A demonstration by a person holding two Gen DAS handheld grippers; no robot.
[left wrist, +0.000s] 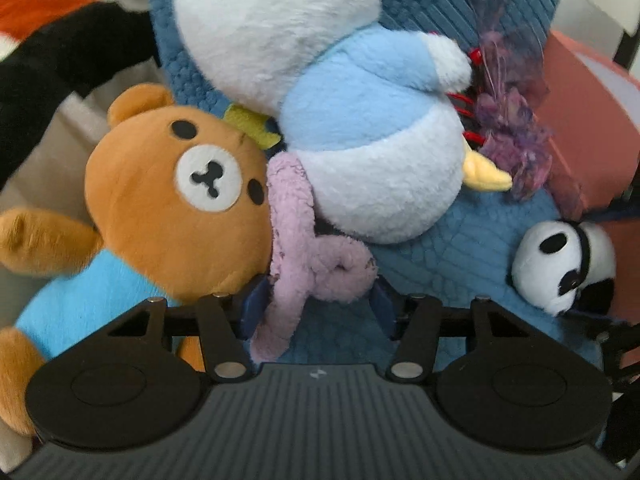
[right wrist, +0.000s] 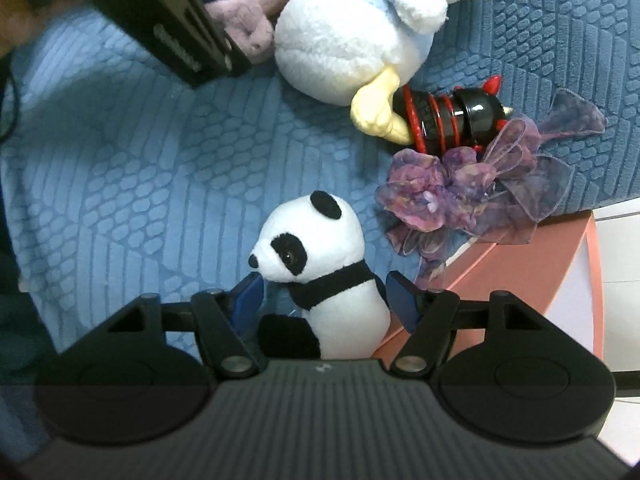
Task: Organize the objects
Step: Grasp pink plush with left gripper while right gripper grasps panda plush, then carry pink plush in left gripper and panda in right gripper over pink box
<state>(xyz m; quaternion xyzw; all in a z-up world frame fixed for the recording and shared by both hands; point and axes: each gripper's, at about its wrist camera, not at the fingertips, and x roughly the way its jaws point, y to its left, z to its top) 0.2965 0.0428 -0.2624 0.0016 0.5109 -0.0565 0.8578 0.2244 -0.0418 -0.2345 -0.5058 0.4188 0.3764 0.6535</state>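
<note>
My left gripper (left wrist: 318, 300) points down at a pile of soft toys, shut on a pink fuzzy plush loop (left wrist: 304, 252) that fills the gap between its blue pads. The loop lies against a brown bear in a blue shirt (left wrist: 172, 200) and under a white and light-blue plush bird (left wrist: 360, 120). My right gripper (right wrist: 324, 300) is shut on a small panda plush (right wrist: 320, 240): one pad meets its back, the other its front. The panda (left wrist: 560, 264) also shows at the right edge of the left wrist view.
Everything rests on a blue textured cushion (right wrist: 160, 160). A purple ribbon bow (right wrist: 460, 188) and a black toy with red rings (right wrist: 452, 116) lie beside the bird (right wrist: 352, 32). A salmon-coloured surface (right wrist: 520, 264) borders the cushion on the right. The left gripper's body (right wrist: 172, 20) is at top left.
</note>
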